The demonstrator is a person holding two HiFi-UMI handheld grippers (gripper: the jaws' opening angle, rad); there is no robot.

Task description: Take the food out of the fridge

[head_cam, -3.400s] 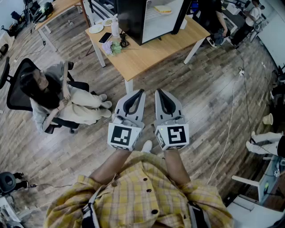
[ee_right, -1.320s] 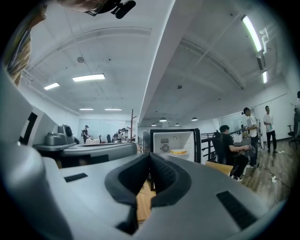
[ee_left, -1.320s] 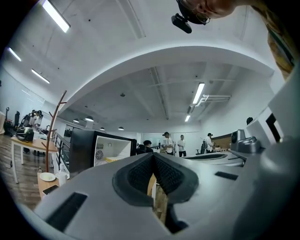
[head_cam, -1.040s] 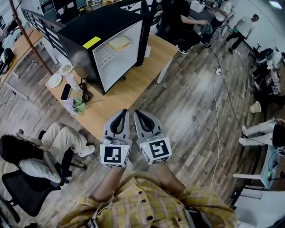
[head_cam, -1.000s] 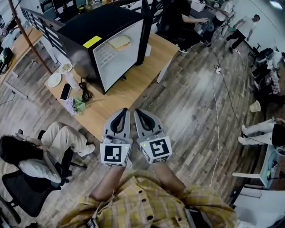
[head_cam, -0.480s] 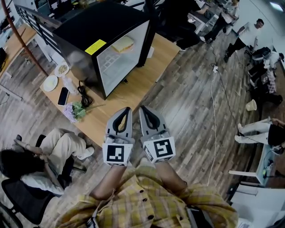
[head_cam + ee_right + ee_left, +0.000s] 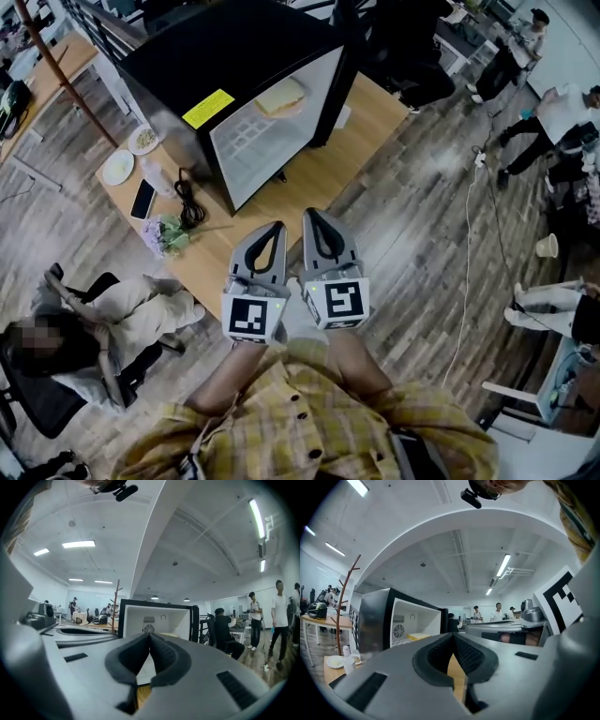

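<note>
A black mini fridge [image 7: 234, 66] stands on a wooden table [image 7: 309, 178] with its door [image 7: 361, 70] swung open. Inside on a white wire shelf lies a sandwich [image 7: 281, 97], also seen as a yellow slab of food [image 7: 418, 636] in the left gripper view. My left gripper [image 7: 277, 225] and right gripper [image 7: 309, 214] are held side by side over the table's near edge, pointing level at the fridge. Both have their jaws shut with nothing between them. They are well short of the fridge opening [image 7: 157, 620].
A seated person [image 7: 103, 323] is at the table's left. Plates [image 7: 119, 166], a phone [image 7: 143, 198], a cable and flowers [image 7: 169, 234] lie left of the fridge. Other people stand at the far right [image 7: 553, 108]. A white cable [image 7: 464, 272] runs over the wooden floor.
I have walked closer to the table. The fridge now fills more of the head view, and both grippers, still shut, have moved forward over the table edge.
</note>
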